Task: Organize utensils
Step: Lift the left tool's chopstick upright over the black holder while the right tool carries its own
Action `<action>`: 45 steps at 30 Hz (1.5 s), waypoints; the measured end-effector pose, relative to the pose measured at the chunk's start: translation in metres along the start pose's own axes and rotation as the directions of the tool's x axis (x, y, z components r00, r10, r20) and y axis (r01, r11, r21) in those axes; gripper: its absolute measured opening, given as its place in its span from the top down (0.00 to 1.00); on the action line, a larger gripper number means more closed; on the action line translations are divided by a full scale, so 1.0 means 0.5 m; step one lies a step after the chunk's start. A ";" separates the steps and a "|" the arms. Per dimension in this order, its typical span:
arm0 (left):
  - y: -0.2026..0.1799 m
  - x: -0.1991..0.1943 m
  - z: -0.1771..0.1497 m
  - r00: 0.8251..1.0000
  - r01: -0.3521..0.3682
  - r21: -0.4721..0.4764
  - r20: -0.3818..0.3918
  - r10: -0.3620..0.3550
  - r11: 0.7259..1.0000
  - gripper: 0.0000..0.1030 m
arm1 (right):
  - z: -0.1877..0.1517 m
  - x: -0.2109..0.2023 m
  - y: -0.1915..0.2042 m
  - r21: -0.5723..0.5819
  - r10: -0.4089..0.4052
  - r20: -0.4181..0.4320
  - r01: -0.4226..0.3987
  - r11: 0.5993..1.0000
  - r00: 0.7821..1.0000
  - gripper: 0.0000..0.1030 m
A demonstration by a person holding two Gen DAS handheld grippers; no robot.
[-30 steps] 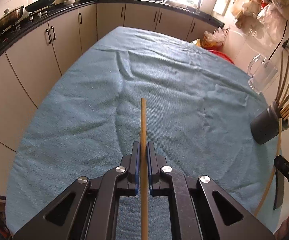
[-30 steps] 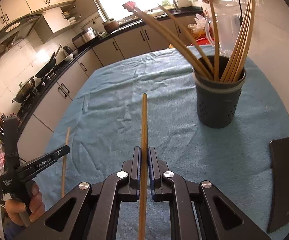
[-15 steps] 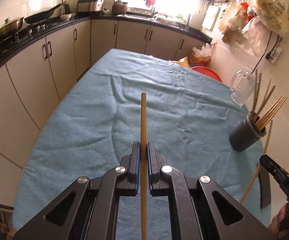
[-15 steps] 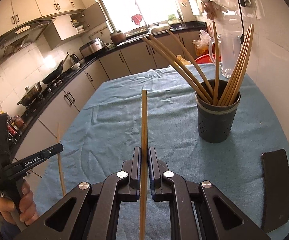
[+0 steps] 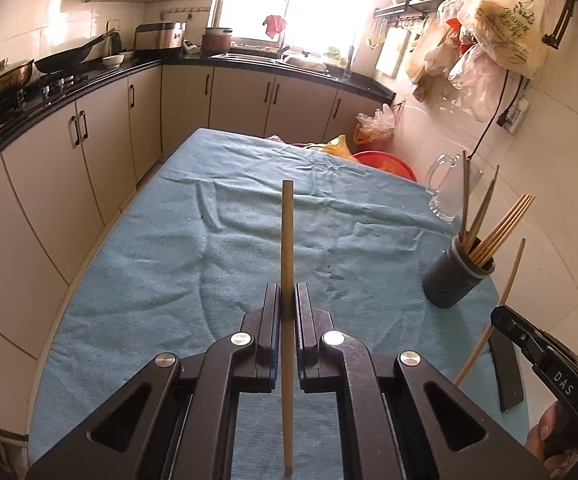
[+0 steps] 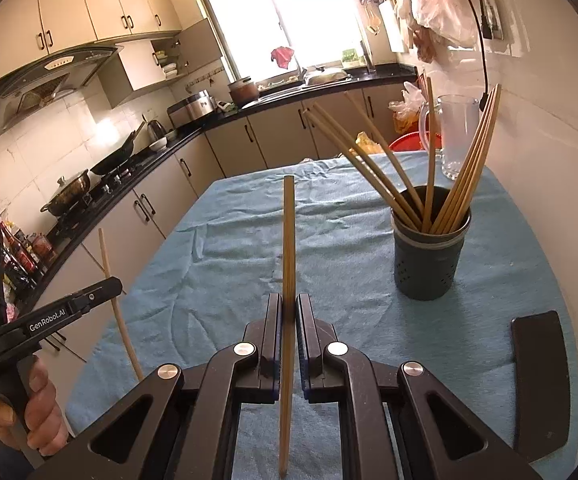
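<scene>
Left gripper [image 5: 287,300]: jaws clamped on one chopstick [image 5: 287,240]. Right gripper [image 6: 288,312]: jaws clamped on a second chopstick [image 6: 288,240]. Both have risen and drawn back from the dark utensil holder [image 6: 429,256], now farther off on the blue-clothed surface [image 6: 349,220]; insertion remains pending.

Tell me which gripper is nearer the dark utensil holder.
Right. The right gripper has the utensil holder just ahead to its right; the left gripper sits farther off, across the cloth.
</scene>
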State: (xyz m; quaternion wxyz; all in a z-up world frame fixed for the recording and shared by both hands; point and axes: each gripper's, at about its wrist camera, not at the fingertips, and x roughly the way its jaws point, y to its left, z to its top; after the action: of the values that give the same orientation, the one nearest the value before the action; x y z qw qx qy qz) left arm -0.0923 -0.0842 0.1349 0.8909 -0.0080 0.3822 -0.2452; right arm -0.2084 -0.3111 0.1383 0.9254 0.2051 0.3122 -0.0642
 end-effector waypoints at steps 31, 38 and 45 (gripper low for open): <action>-0.026 -0.054 0.011 0.995 0.073 0.053 0.067 -0.076 0.996 0.94 | 0.006 -0.093 -0.012 0.046 -0.072 0.091 0.068 0.997 0.993 0.93; -0.052 -0.059 0.017 0.994 0.077 0.075 0.068 -0.082 0.994 0.94 | 0.014 -0.113 -0.040 0.078 -0.076 0.111 0.067 0.995 0.991 0.93; -0.094 -0.054 0.025 0.994 0.082 0.114 0.058 -0.089 0.990 0.94 | 0.020 -0.138 -0.091 0.137 -0.090 0.136 0.072 0.988 0.987 0.93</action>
State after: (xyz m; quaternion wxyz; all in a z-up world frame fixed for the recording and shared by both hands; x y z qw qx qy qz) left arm -0.1201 -0.1159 0.1713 0.8902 0.0175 0.3391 -0.3037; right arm -0.2688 -0.3574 0.1716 0.9262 0.2479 0.2490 -0.1367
